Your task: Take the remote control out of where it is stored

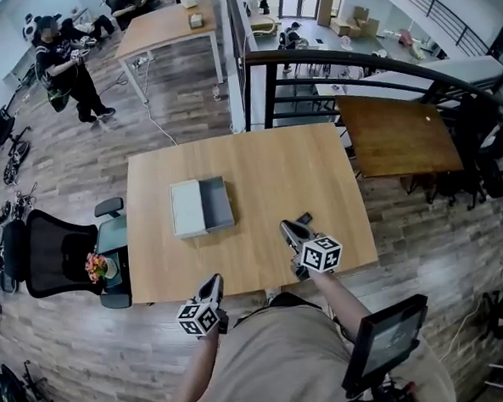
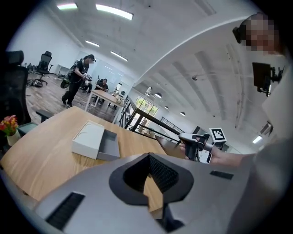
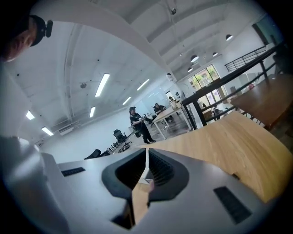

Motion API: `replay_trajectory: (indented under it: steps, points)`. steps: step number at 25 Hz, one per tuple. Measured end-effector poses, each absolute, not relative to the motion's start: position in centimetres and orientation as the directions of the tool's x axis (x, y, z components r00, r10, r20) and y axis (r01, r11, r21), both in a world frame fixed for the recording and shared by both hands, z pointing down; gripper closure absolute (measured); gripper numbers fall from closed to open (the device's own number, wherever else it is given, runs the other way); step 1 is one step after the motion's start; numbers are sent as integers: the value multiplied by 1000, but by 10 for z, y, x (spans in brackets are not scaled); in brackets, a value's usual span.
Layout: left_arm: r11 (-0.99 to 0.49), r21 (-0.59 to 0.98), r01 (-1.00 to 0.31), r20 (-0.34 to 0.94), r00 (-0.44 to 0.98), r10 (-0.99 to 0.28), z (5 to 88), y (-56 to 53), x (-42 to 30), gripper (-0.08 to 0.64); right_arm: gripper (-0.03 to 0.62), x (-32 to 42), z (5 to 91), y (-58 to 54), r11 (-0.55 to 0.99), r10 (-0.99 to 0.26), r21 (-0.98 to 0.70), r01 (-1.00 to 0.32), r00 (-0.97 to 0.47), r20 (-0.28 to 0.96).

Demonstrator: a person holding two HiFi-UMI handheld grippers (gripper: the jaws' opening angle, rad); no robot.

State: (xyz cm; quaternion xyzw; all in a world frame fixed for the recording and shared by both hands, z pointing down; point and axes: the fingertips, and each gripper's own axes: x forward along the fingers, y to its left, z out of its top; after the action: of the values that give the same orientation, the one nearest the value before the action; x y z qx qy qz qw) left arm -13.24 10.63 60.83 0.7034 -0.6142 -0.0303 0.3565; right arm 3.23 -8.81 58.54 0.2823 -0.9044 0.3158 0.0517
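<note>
In the head view we are holding the left gripper [image 1: 214, 281] at 6 o'clock, at the near edge of the counter [image 1: 258, 166]. The right gripper [image 1: 285, 227] is hanging over the counter's near right part, at about 5 o'clock. Just beside its tip, at its 1 o'clock, a small dark remote control [image 1: 304, 219] is lying on the bare wood; we cannot tell whether the tip is touching it. The grey storage box [image 1: 202, 206] is sitting open near the middle of the counter, at the remote's 9 o'clock and well apart from it, and its tray is looking empty. Only this view is showing the remote and both grippers together.

In the left gripper view the fingers [image 2: 162, 176] are clenched tip to tip and grasping nothing; only counter wood is showing behind them. Here we are seeing the box side-on at 10 o'clock, its pale cover lying against the tray. The right gripper, with its marker cube [image 2: 218, 135], is showing in the hand at 2 o'clock. A small pot of flowers [image 2: 9, 124] is sitting at 9 o'clock.

In the right gripper view the fingers [image 3: 160, 169] are likewise clenched and empty. This view is looking across the open counter towards a standing person [image 3: 139, 121] at 12 o'clock, with the box out of frame.
</note>
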Motion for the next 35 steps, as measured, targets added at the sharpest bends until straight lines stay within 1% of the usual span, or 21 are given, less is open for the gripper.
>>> replay_trajectory:
  steps: [5, 8, 10, 15, 18, 21, 23, 27, 30, 35]
  points:
    - [6, 545, -839, 349, 220, -911, 608, 141, -141, 566, 590, 42, 523, -60, 703, -579, -412, -579, -803, 140]
    - [28, 527, -849, 354, 189, -916, 626, 158, -154, 566, 591, 46, 508, -42, 717, -607, -336, -611, -784, 130]
    - [58, 552, -832, 348, 168, -922, 634, 168, -157, 566, 591, 46, 506, -29, 739, -600, -284, -611, -789, 136]
    - [129, 559, -819, 330, 77, -941, 619, 200, -145, 566, 591, 31, 497, 0, 847, -504, -122, -518, -854, 126]
    - [184, 541, -821, 316, -5, -949, 605, 219, -139, 566, 591, 26, 494, 16, 894, -441, -23, -448, -886, 140]
    - [257, 515, -817, 294, -113, -949, 586, 227, -123, 566, 591, 34, 477, 26, 934, -357, 24, -357, -925, 133]
    - [285, 501, -817, 279, -159, -947, 574, 224, -105, 566, 591, 48, 461, 29, 949, -316, 55, -311, -942, 113]
    - [287, 468, -836, 250, -186, -950, 549, 211, -56, 566, 589, 88, 439, 44, 966, -239, 116, -230, -968, 77]
    - [281, 449, -848, 216, -202, -955, 528, 206, -15, 566, 585, 118, 431, 61, 979, -162, 138, -151, -984, 75]
    - [265, 438, -859, 176, -207, -962, 506, 197, 51, 566, 545, 153, 429, 79, 989, -56, 139, -46, -996, 71]
